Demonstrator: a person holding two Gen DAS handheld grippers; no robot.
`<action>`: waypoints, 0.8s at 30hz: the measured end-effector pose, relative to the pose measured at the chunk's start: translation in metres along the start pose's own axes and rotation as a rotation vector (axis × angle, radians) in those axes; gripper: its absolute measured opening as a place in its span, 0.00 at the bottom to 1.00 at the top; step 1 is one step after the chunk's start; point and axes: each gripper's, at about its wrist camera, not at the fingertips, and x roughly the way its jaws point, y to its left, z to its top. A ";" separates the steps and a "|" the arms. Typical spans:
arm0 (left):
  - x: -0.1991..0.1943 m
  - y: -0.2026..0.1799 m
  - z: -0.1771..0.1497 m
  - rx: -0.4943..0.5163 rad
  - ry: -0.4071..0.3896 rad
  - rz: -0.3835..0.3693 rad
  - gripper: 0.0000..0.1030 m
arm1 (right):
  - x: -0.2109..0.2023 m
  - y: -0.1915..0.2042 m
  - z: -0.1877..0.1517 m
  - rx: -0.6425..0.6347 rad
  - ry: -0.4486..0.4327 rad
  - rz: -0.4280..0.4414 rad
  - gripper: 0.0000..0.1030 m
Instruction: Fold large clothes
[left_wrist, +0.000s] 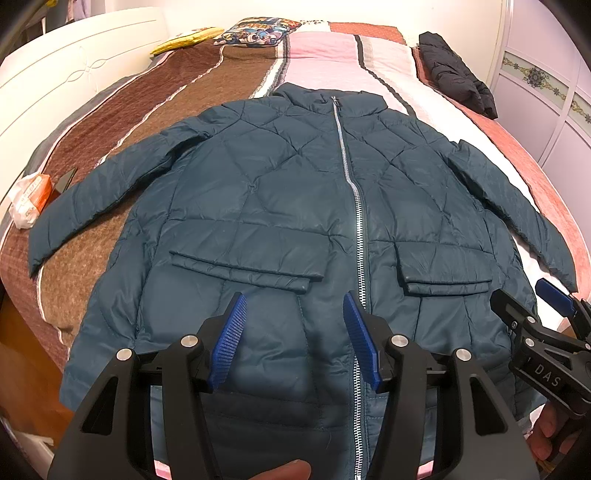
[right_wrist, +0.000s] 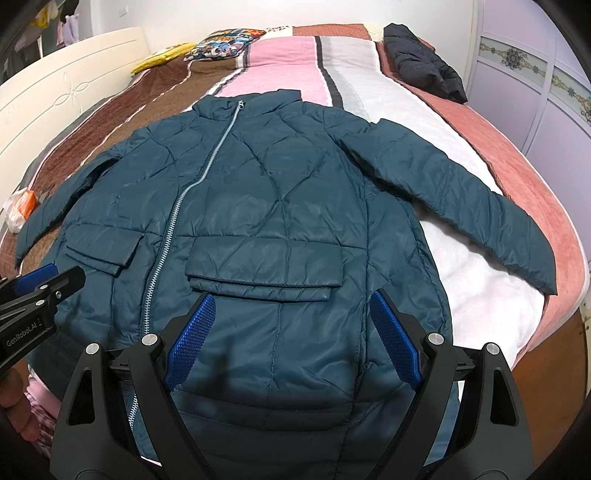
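A dark teal quilted jacket lies flat and face up on the bed, zipped, collar away from me, both sleeves spread outward. It also fills the right wrist view. My left gripper is open and empty, hovering over the jacket's lower front just left of the zipper. My right gripper is open and empty over the lower front below the flap pocket. Each gripper shows at the edge of the other's view: the right one, the left one.
The bed has a striped brown, pink and white cover. A black folded jacket lies at the far right, pillows at the far end, an orange-white packet and a phone at the left edge. A wardrobe stands right.
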 end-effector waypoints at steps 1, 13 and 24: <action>0.000 0.000 0.000 0.001 -0.001 0.000 0.53 | 0.000 0.000 0.000 0.000 0.000 0.001 0.83; 0.000 0.000 0.000 0.000 0.001 0.001 0.53 | 0.001 0.001 0.000 0.002 0.001 0.002 0.83; 0.000 0.000 0.000 0.000 0.002 0.002 0.53 | 0.002 -0.002 0.000 0.004 0.002 0.003 0.83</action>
